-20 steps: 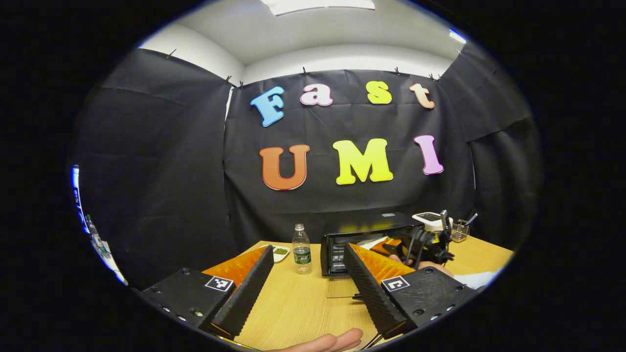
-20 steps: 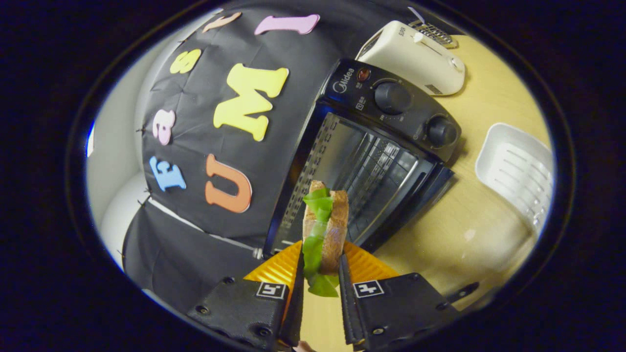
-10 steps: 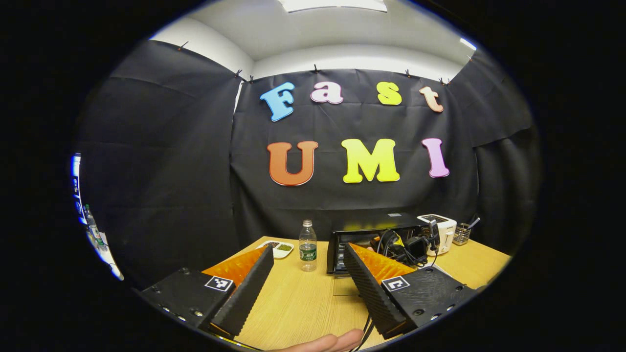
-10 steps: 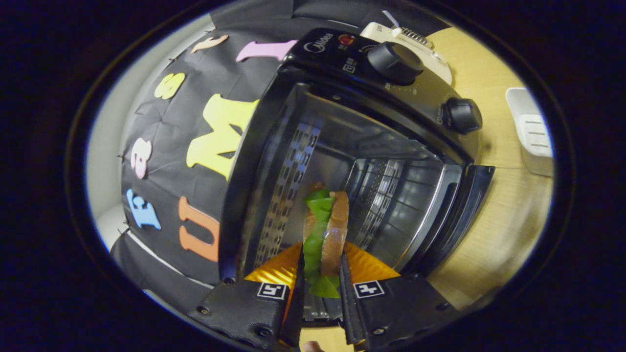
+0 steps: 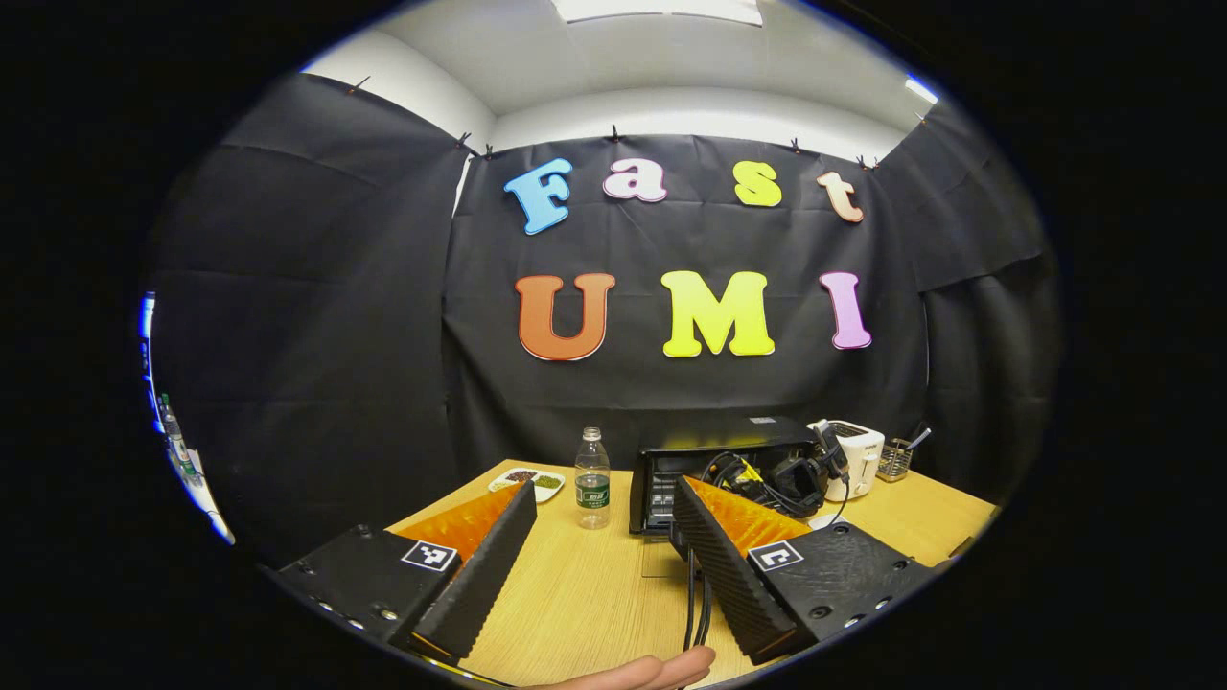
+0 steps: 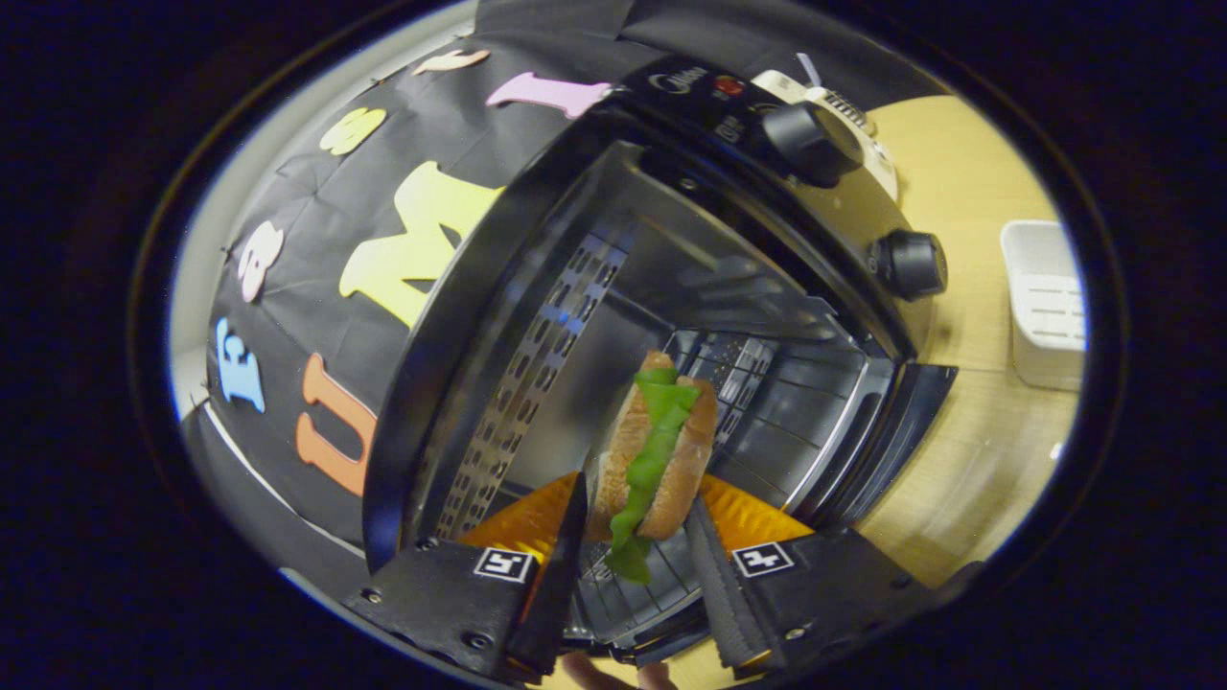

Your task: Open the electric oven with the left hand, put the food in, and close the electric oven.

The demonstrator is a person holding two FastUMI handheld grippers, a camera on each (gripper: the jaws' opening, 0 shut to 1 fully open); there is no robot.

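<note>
Right hand-held gripper [image 6: 633, 565] spread slightly, sandwich [image 6: 655, 460] between its fingers, contact unclear, inside the open electric oven [image 6: 671, 287]. Left hand-held gripper [image 5: 594, 565] spread wide, empty, above the surface [image 5: 594, 594]; water bottle [image 5: 592, 477] beyond.

One electric oven [image 6: 671, 287] with two knobs [image 6: 810, 144]. One sandwich [image 6: 657, 460]. One white tray [image 6: 1050, 316] beside it. One water bottle [image 5: 592, 477], one small dish [image 5: 529, 479], one toaster [image 5: 858, 446], one wire holder [image 5: 896, 460]. Two grippers [image 5: 599, 556].
</note>
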